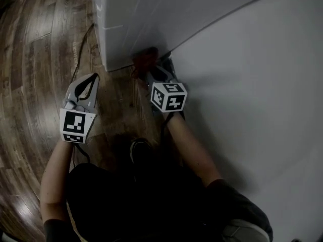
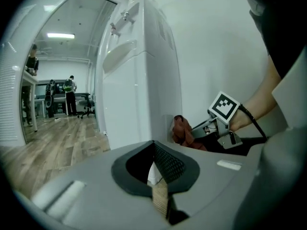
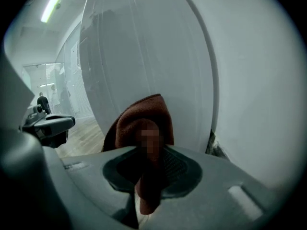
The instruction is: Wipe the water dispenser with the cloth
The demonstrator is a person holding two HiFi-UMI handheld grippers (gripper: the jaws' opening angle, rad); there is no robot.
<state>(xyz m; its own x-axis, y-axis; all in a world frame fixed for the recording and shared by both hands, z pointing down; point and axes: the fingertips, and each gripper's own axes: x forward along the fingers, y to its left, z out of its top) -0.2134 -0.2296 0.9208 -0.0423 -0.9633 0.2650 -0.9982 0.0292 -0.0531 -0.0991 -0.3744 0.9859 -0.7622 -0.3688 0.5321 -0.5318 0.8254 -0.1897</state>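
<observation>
Wood floor (image 1: 35,59) dim underfoot, white wall (image 1: 262,84) at right | water dispenser (image 1: 151,19) stood far centre | right gripper (image 1: 150,72) clamped tight on the red-brown cloth (image 1: 144,59), pressed to the dispenser's low near corner | left gripper (image 1: 94,78) closed on nothing, hung over the floor, left of the cloth

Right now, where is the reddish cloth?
In the head view the cloth is top middle, clamped in the right hand-held gripper at the bottom corner of the water dispenser, next to the wall.
</observation>
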